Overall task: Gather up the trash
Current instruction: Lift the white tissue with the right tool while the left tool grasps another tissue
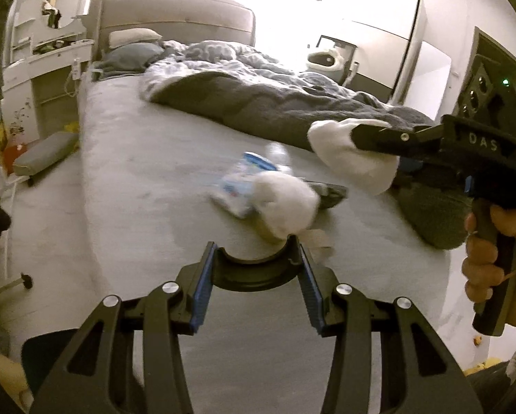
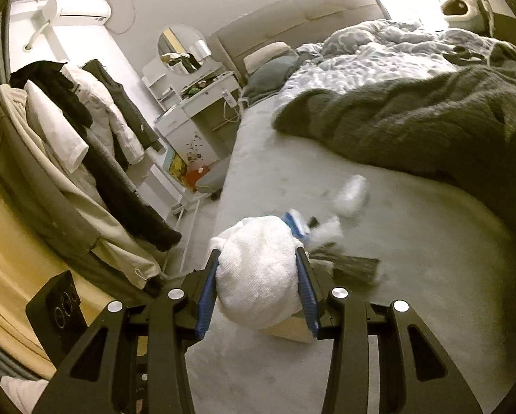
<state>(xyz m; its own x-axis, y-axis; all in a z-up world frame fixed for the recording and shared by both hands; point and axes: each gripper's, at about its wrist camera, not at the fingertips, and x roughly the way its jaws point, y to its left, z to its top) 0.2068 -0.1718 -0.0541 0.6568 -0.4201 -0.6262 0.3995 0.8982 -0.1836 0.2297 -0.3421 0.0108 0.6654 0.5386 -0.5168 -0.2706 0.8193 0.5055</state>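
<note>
My left gripper [image 1: 254,245] is low over the grey bed, its blue pads pressed on a black round ring-like piece [image 1: 254,274]. My right gripper [image 2: 258,253] is shut on a white crumpled wad [image 2: 258,286]. In the left wrist view the right gripper [image 1: 361,145] comes in from the right, carrying that wad [image 1: 351,162]. On the sheet ahead lie a blue-and-white wrapper [image 1: 240,186], a white tissue ball [image 1: 285,203], a blurred clear bottle [image 2: 351,193], a dark wrapper [image 2: 353,265] and a beige cardboard piece [image 2: 289,331].
A dark grey blanket [image 1: 258,103] and a patterned duvet [image 2: 378,55] cover the far side of the bed. Left of the bed are a white dresser with a mirror [image 2: 196,96], a rack of hanging clothes [image 2: 96,131] and a grey cushion [image 1: 44,155] on the floor. A hand [image 1: 492,258] grips the right handle.
</note>
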